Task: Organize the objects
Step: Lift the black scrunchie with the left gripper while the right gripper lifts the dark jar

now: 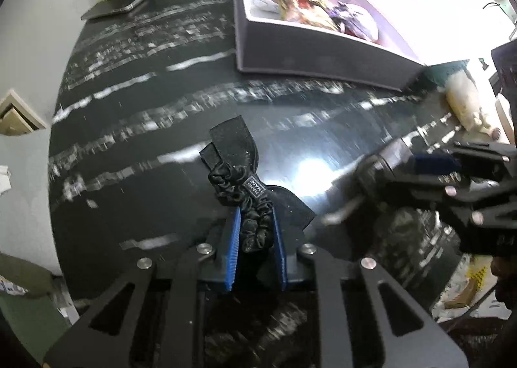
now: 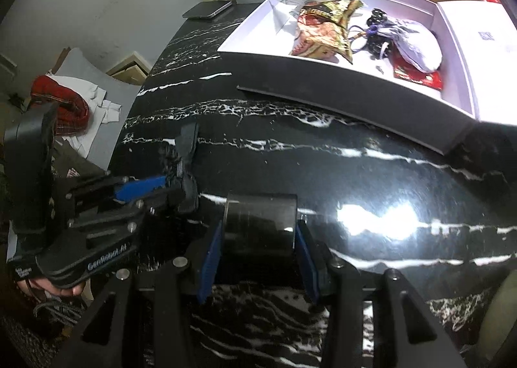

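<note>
We are gripping a black scrunchie (image 1: 255, 212) in the left gripper (image 1: 255, 238) and a dark cylinder (image 2: 260, 225) in the right gripper (image 2: 258, 238); the box (image 2: 371, 93) is lying ahead, nearer the right gripper.

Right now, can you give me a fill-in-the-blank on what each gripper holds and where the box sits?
1. The left gripper is shut on a black ____.
2. The right gripper holds a dark ____.
3. The open box stands on the black ____ table.
4. A flat tablet lies at the table's far ____ corner.

Missing: scrunchie; cylinder; marble; left
</note>
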